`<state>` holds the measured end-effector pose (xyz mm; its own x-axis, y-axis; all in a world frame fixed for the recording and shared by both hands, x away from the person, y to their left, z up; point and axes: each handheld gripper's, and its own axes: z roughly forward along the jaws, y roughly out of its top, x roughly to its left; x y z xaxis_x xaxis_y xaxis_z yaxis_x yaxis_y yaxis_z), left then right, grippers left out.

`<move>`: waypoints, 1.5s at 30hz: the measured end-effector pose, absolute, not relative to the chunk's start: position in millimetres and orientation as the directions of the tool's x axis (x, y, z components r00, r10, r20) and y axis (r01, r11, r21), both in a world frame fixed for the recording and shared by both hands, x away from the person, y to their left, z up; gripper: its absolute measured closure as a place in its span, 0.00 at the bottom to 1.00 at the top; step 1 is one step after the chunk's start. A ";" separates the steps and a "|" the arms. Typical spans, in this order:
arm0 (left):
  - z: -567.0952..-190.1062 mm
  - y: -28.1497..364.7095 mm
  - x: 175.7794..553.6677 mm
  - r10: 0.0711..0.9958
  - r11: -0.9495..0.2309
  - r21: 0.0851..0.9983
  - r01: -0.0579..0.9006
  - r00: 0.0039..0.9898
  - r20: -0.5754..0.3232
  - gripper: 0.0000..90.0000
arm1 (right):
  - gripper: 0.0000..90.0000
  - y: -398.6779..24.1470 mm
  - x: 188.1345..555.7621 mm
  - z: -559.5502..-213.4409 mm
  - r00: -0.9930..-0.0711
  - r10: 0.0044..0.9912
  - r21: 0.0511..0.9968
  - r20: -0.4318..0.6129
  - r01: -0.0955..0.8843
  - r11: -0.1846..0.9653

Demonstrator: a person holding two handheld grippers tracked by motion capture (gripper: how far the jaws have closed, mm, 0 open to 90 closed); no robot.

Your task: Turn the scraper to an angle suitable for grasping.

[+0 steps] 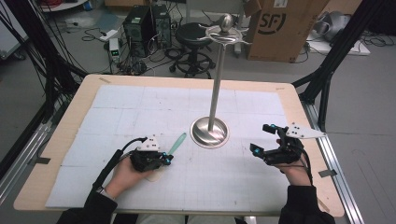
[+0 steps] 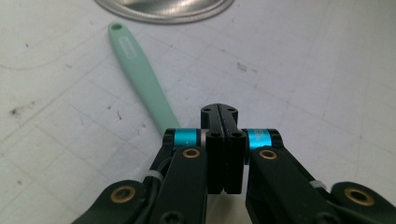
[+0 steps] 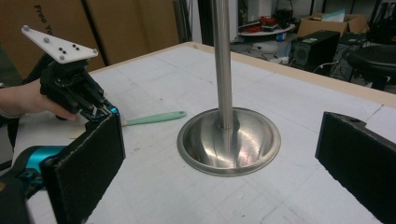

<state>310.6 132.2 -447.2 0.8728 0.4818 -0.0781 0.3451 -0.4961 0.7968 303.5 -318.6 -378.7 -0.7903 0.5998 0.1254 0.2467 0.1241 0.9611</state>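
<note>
steel stand [image 3: 228, 140] between both; left gripper [image 2: 224, 116] fingers closed beside green spatula [image 2: 140, 74]; right gripper [image 3: 219, 158] fingers wide.

Spatula [image 1: 177, 143] on table [image 1: 56, 140], left of stand [image 1: 210, 132], beside left tool [image 1: 166, 158].

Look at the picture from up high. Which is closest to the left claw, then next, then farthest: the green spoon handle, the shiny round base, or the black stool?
From the left claw, in the high view:
1. Green spoon handle: right beside the claw, slanting up to the right.
2. Shiny round base: farther right, mid-table, holding up the tall pole.
3. Black stool: on the floor past the table's far edge.
</note>
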 end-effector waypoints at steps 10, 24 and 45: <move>-446.8 132.6 308.6 0.481 -0.533 0.767 0.356 0.874 -0.071 1.00 | 0.00 -317.2 304.5 -379.9 -0.791 0.598 0.958 0.130 0.255 0.129; -442.0 149.6 301.3 0.464 -0.580 0.733 0.356 0.884 -0.062 1.00 | 0.00 -318.2 306.7 -382.1 -0.785 0.605 0.957 0.136 0.262 0.123; -430.9 187.9 300.5 0.553 -0.463 0.793 0.396 0.828 -0.090 1.00 | 0.00 -320.5 308.0 -384.8 -0.779 0.609 0.954 0.147 0.274 0.119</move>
